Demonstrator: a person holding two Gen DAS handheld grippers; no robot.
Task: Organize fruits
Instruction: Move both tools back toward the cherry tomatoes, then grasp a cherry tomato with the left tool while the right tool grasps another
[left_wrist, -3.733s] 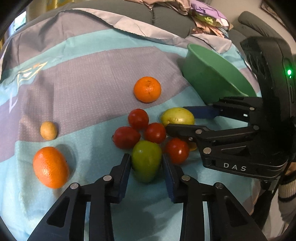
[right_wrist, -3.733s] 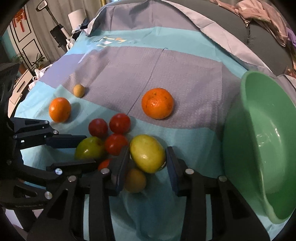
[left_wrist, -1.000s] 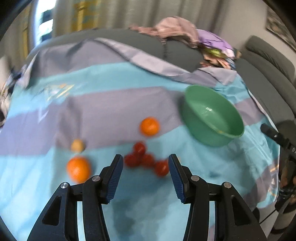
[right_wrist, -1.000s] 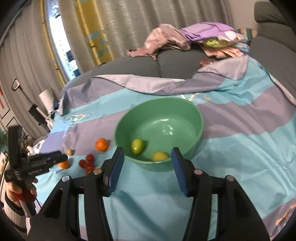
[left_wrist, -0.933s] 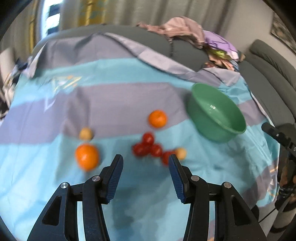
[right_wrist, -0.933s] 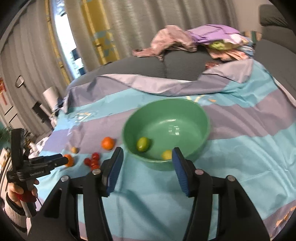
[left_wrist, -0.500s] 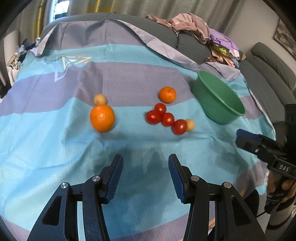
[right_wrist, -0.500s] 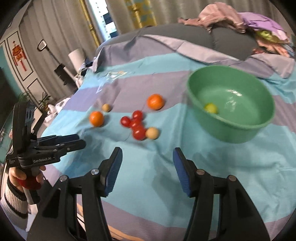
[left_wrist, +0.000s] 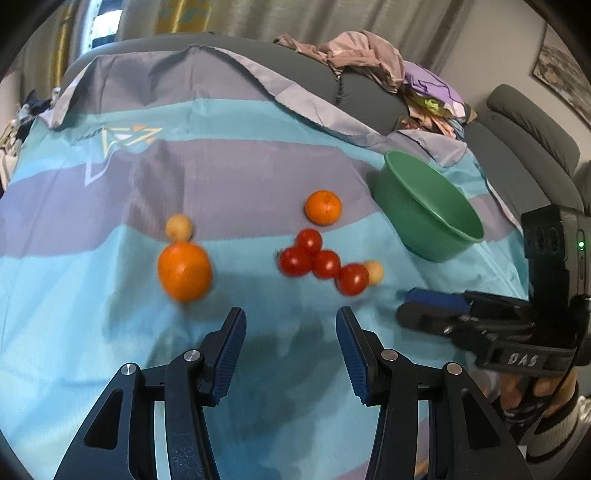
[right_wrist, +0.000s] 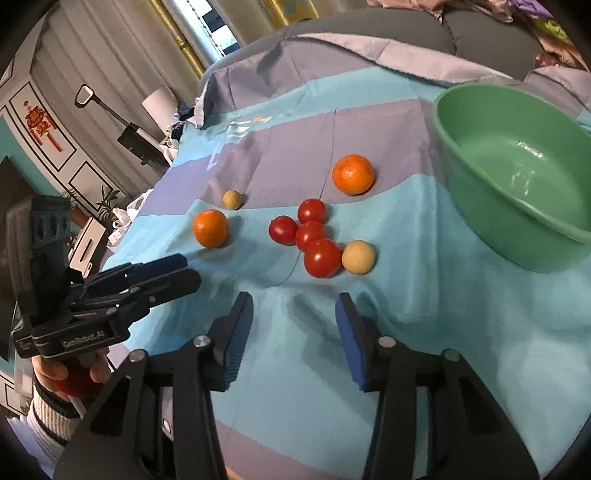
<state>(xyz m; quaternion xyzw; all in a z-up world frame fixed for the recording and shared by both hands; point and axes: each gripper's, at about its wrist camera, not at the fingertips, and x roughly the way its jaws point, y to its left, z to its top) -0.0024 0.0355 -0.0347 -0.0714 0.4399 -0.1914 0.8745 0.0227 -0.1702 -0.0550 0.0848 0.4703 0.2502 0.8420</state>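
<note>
Both your left gripper (left_wrist: 288, 328) and right gripper (right_wrist: 294, 314) are spread wide and hold nothing, above the cloth (right_wrist: 424, 332) just before the four tomatoes (right_wrist: 312, 236), which touch each other beside a small yellow fruit (right_wrist: 358, 257). If you close on one tomato, a finger may push its neighbours and they can roll on the soft cloth. The green bowl (right_wrist: 491, 221) stands to the right, and the two oranges (right_wrist: 352, 174) lie apart.

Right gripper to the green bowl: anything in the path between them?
In the right wrist view, only bare blue cloth lies between the open right gripper and the green bowl. The pale round fruit sits left of that line.
</note>
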